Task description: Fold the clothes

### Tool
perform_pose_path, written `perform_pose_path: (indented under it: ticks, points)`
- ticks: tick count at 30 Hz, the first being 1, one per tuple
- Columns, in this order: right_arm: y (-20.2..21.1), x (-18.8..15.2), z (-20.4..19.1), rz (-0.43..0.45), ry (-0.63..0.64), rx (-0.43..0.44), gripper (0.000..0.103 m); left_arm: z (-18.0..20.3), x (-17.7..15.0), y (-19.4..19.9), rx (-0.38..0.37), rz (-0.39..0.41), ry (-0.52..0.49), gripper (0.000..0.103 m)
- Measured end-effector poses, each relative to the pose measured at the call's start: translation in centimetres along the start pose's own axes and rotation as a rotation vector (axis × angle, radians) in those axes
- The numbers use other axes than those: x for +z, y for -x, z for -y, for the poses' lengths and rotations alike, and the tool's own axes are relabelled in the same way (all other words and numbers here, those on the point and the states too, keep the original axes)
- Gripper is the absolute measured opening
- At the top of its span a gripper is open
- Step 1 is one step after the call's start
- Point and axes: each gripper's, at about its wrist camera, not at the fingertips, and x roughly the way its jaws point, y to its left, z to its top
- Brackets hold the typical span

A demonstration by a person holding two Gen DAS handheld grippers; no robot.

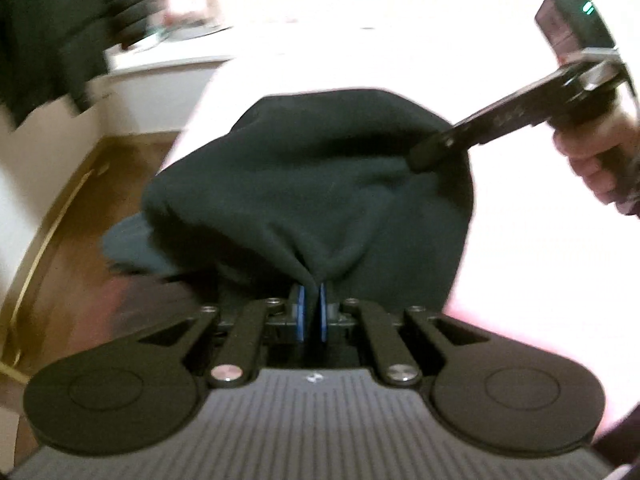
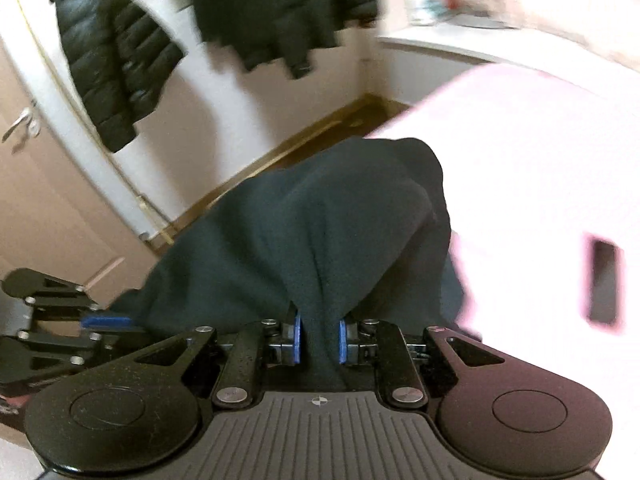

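Bed (image 1: pixel 520 240), pale pink cover, carries the work; its left edge drops to a wood floor (image 1: pixel 80 208). Both views are motion-blurred.

Dark garment (image 1: pixel 312 184) sits bunched at the bed's left edge, one flap hanging off over the floor. The bulk is lifted into a tent between your two grippers, far end resting on the cover.

Two black puffer jackets (image 2: pixel 108 64) hang on the wall past the floor, well apart from the bed. White counter (image 2: pixel 440 48) beyond with blurred clutter on it.

Left gripper (image 1: pixel 311 312): blue pads nearly pressed together, pinching a thin fold of the garment's near hem.

Right gripper (image 2: pixel 319 338): pads set slightly wider, clamped on a thicker bunch of the same garment. From the left wrist view it comes in from the right, your hand (image 1: pixel 592 164) on the handle, tip buried in the cloth.

Small dark rectangular item (image 2: pixel 604 280) lies on the cover toward the right; can't tell what.
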Motion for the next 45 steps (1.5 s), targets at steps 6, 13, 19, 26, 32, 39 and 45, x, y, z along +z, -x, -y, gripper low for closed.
perform_pose_path:
  ticks: [6, 13, 19, 26, 32, 39, 45]
  points:
    - [14.1, -15.4, 10.8, 0.007, -0.254, -0.158, 0.015, 20.2, -0.6, -0.1, -0.175, -0.038, -0.077, 0.003]
    - [23.3, -32.7, 21.7, -0.146, -0.502, -0.266, 0.019, 40.3, -5.6, -5.5, -0.385, -0.315, -0.112, 0.01]
    - [25.8, -37.9, 21.4, -0.161, -0.572, -0.345, 0.083, 44.1, -5.9, -7.9, -0.377, -0.374, -0.208, 0.05]
    - [26.4, -34.2, 16.9, -0.01, -0.459, -0.412, 0.091, 37.7, -4.8, -12.1, -0.189, -0.36, -0.213, 0.058]
    - [16.7, -26.0, 14.1, -0.102, -0.078, -0.217, 0.103, 32.3, -6.5, -10.8, -0.117, -0.327, -0.119, 0.06]
    - [4.3, -26.0, 15.0, -0.431, 0.288, -0.249, 0.096, 28.6, -9.9, -8.5, -0.06, -0.368, -0.04, 0.061]
    - [10.6, -28.3, 17.1, -0.352, 0.078, -0.233, 0.016, 29.3, -11.8, -7.4, -0.075, -0.413, -0.021, 0.061]
